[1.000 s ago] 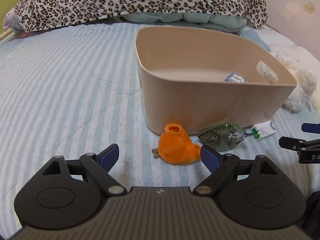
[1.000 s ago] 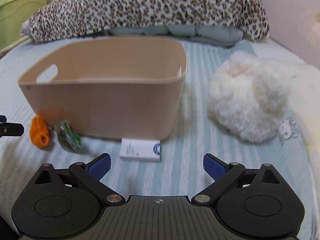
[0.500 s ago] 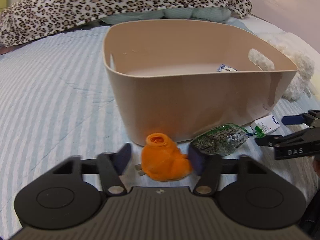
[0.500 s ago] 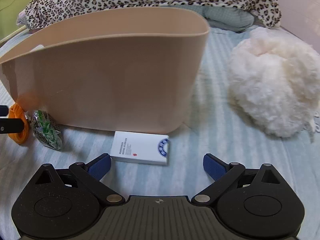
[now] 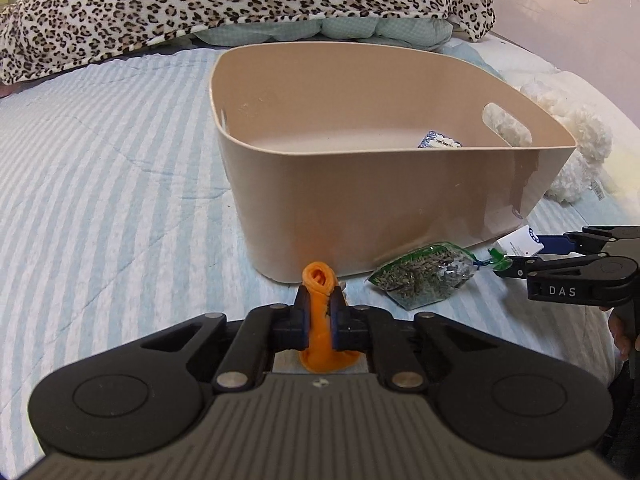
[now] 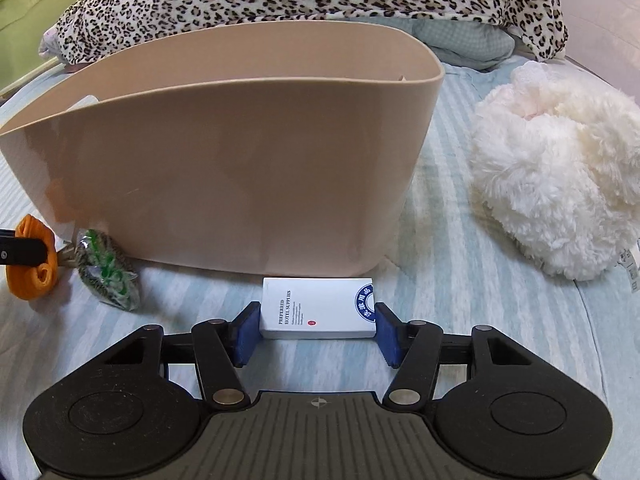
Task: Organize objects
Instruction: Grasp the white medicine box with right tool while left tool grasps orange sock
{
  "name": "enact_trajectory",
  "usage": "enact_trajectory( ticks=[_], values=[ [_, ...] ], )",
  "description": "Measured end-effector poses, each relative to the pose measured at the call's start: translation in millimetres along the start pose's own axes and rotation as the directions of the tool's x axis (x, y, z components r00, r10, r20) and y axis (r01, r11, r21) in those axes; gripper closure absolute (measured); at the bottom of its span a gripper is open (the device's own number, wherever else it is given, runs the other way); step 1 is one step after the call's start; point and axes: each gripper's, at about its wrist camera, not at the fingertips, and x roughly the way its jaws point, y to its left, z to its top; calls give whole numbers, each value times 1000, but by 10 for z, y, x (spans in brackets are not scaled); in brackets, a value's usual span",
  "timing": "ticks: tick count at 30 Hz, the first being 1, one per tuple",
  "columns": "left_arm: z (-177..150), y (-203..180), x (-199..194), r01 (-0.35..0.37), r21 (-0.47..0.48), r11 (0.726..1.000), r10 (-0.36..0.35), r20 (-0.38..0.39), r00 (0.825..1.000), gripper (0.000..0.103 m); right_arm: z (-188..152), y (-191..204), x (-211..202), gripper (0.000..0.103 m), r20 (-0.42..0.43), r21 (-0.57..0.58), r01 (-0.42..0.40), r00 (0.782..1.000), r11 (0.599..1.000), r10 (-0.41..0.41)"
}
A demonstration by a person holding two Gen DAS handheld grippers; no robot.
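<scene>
My left gripper (image 5: 319, 312) is shut on an orange cloth item (image 5: 320, 332), squeezed flat between the pads in front of the beige bin (image 5: 384, 200). The orange item also shows in the right wrist view (image 6: 34, 264). My right gripper (image 6: 318, 328) is shut on a white box (image 6: 318, 306) lying on the bed against the bin's front wall (image 6: 224, 176); the pads touch both its ends. A clear bag of dried herbs (image 5: 426, 276) lies between the two items and also shows in the right wrist view (image 6: 108, 272). A small packet (image 5: 438, 142) lies inside the bin.
A fluffy white plush (image 6: 560, 184) lies right of the bin. A leopard-print blanket (image 5: 224, 0) and pillows are piled behind it. The bed cover (image 5: 100, 168) is blue-and-white striped. A green container (image 6: 28, 20) stands at far left.
My left gripper closed on the orange item. My right gripper moved forward to the white box and closed on its ends.
</scene>
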Motion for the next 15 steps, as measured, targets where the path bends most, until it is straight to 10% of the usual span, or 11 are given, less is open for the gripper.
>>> enact_trajectory(
  ticks=[15],
  values=[
    [-162, 109, -204, -64, -38, 997, 63, -41, 997, 91, -117, -5, -422, 47, 24, 21, -23, 999, 1000, 22]
  ],
)
